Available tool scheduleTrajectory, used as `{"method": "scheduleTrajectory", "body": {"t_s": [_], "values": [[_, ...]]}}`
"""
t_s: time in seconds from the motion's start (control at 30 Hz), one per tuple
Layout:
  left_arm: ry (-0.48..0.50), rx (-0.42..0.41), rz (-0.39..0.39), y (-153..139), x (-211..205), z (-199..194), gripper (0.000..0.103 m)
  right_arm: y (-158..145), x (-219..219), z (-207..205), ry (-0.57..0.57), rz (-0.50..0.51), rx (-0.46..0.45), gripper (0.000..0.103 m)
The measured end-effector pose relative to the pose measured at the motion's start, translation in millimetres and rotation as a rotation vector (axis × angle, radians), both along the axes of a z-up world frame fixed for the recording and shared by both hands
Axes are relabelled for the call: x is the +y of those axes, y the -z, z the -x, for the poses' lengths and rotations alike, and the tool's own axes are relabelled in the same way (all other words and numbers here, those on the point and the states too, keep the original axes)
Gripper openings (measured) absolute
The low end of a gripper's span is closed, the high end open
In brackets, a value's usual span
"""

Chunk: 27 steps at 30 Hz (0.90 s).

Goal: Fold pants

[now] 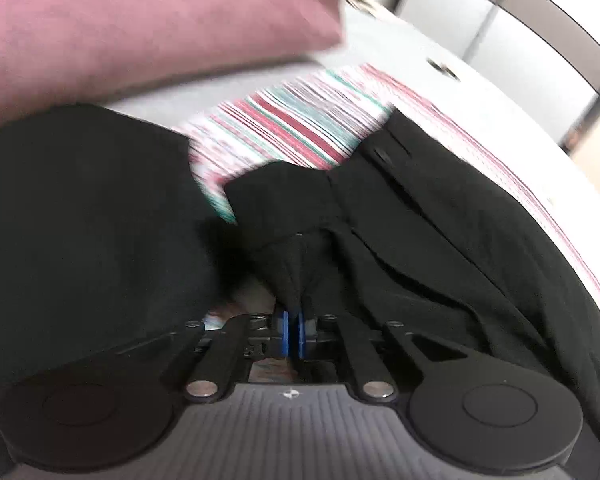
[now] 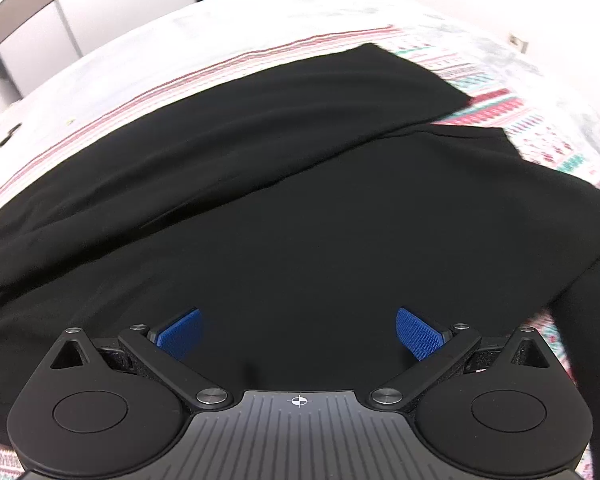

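Black pants (image 1: pixel 420 216) lie on a striped blanket (image 1: pixel 300 120) on a bed. My left gripper (image 1: pixel 294 332) is shut on a pinch of the black cloth near the waistband, which rises in a fold from its blue pads (image 1: pixel 285 334). A button (image 1: pixel 380 155) shows on the waist part. In the right wrist view the pants (image 2: pixel 300 184) spread wide under my right gripper (image 2: pixel 298 330). Its blue pads (image 2: pixel 418 332) stand far apart, open and empty, just above the cloth.
A pink pillow (image 1: pixel 140 28) lies at the back left. A patterned blanket (image 2: pixel 540 128) and white sheet (image 2: pixel 160 40) surround the pants. Grey and white cabinets (image 1: pixel 520 12) stand beyond the bed.
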<state>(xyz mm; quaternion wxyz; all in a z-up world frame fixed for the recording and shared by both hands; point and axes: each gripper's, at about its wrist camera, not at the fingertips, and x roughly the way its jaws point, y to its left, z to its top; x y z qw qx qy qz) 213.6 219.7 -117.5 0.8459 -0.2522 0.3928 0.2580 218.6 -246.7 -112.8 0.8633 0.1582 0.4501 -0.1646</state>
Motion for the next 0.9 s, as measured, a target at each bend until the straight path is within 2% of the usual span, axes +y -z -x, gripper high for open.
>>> {"method": "scheduleTrajectory", "body": {"t_s": [0.1,0.17,0.33,0.37,0.43,0.47,0.5,0.63,0.7,0.77,0.83,0.9], "values": [[-0.001,-0.004,0.029,0,10,9,0.027,-3,-21,10,0.052,-0.039,-0.015,0.103],[0.005,0.025,0.028,5,10,7,0.027,-4,-35,13,0.076,-0.056,-0.018,0.103],[0.017,0.038,0.016,3,8,2,0.028,-4,-46,17,0.101,-0.053,-0.019,0.103],[0.043,0.058,0.015,2,4,5,0.03,-3,-44,18,0.097,-0.049,-0.015,0.103],[0.056,0.098,0.034,2,1,4,0.042,-2,-40,16,0.075,-0.031,-0.005,0.103],[0.054,0.088,0.051,0,2,6,0.055,-2,-37,14,0.063,-0.018,-0.002,0.103],[0.055,0.067,0.063,-3,2,8,0.063,-2,-32,13,0.05,-0.006,0.001,0.103],[0.038,-0.01,-0.012,-26,-4,17,0.072,-2,-15,8,0.003,0.027,0.006,0.103],[0.026,-0.044,-0.052,-33,-7,17,0.084,4,-4,2,-0.042,0.052,0.024,0.103],[0.081,-0.043,-0.074,-33,-17,6,0.089,9,17,-5,-0.128,0.101,0.051,0.103],[0.165,-0.029,-0.07,-29,-33,-5,0.089,13,34,-11,-0.2,0.137,0.061,0.103],[0.23,-0.022,-0.069,-26,-50,-17,0.091,16,42,-14,-0.214,0.15,0.064,0.103]]}}
